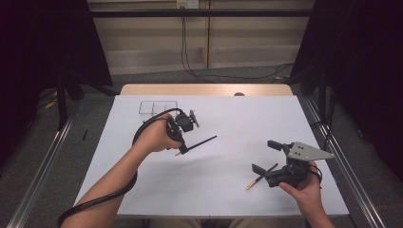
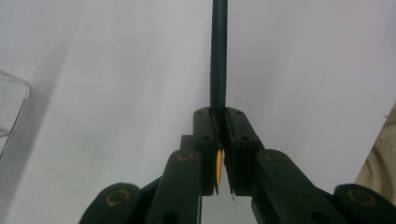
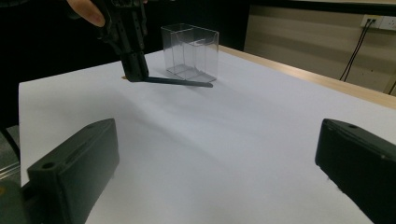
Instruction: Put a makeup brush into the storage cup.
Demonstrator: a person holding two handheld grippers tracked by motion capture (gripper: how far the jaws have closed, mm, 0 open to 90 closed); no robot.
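Observation:
My left gripper is shut on a dark pencil and holds it just above the white table. The pencil runs straight out from the closed jaws, its tan end poking out behind the pads. In the right gripper view the left gripper hangs in front of a clear divided box, the pencil pointing right. My right gripper stands open at the front right with nothing between its fingers. A second dark pencil with a tan tip lies on the table beside its nearer jaw.
The clear box stands at the back left of the white sheet, and its corner shows at the edge of the left gripper view. A cable trails from the left gripper along the forearm. The table's wooden back edge lies beyond.

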